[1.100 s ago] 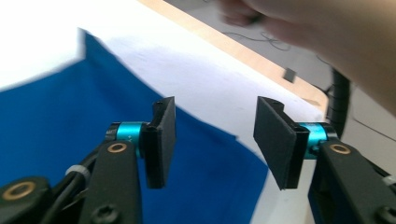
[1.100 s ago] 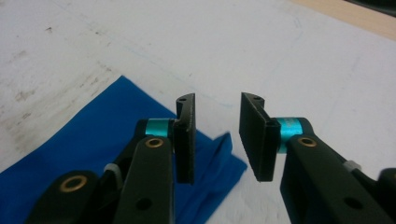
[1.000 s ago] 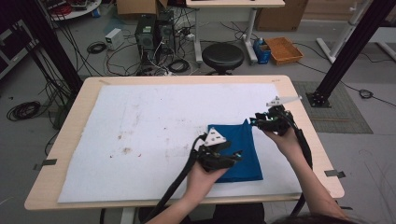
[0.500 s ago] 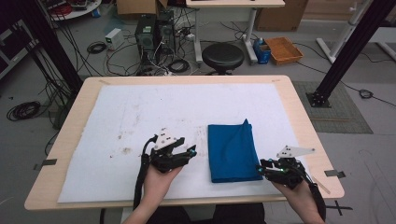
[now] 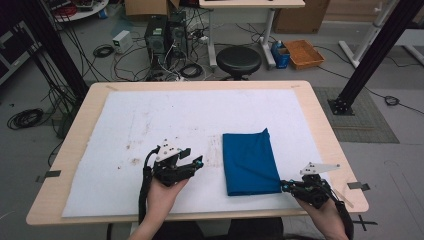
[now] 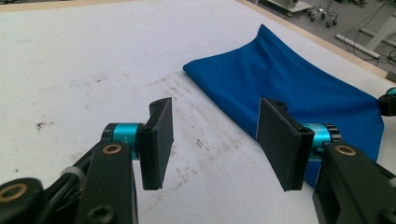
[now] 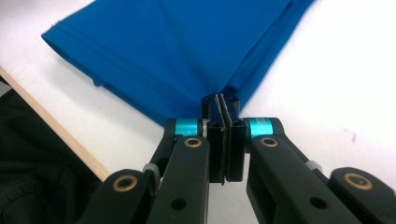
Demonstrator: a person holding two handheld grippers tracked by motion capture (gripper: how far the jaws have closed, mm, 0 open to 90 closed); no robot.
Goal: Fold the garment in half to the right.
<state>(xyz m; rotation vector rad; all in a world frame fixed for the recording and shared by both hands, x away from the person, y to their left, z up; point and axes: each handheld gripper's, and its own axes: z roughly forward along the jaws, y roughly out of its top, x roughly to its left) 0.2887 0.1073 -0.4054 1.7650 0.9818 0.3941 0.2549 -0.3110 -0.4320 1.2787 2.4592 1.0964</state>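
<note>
A folded blue cloth (image 5: 250,160) lies on the white mat (image 5: 200,115), right of centre. My right gripper (image 5: 284,186) is at the cloth's near right corner, low by the table's front edge. Its jaws have just been closing and now stand shut, and the corner is drawn out to a point at their tips. In the right gripper view the gripper (image 7: 220,100) pinches that corner of the cloth (image 7: 187,51). My left gripper (image 5: 197,162) rests on the mat left of the cloth, open and empty. In its own view the left gripper (image 6: 215,121) faces the cloth (image 6: 289,88).
The mat has dark stains (image 5: 135,161) near the left hand. The wooden table edge (image 5: 330,145) runs close to the right of the cloth. On the floor beyond the table are a black stool (image 5: 238,60), a computer tower (image 5: 157,35), cables and an orange crate (image 5: 304,52).
Both hands left the top of the cloth. The left moved left onto the bare mat; the right came down to the near right corner and its jaws closed there.
</note>
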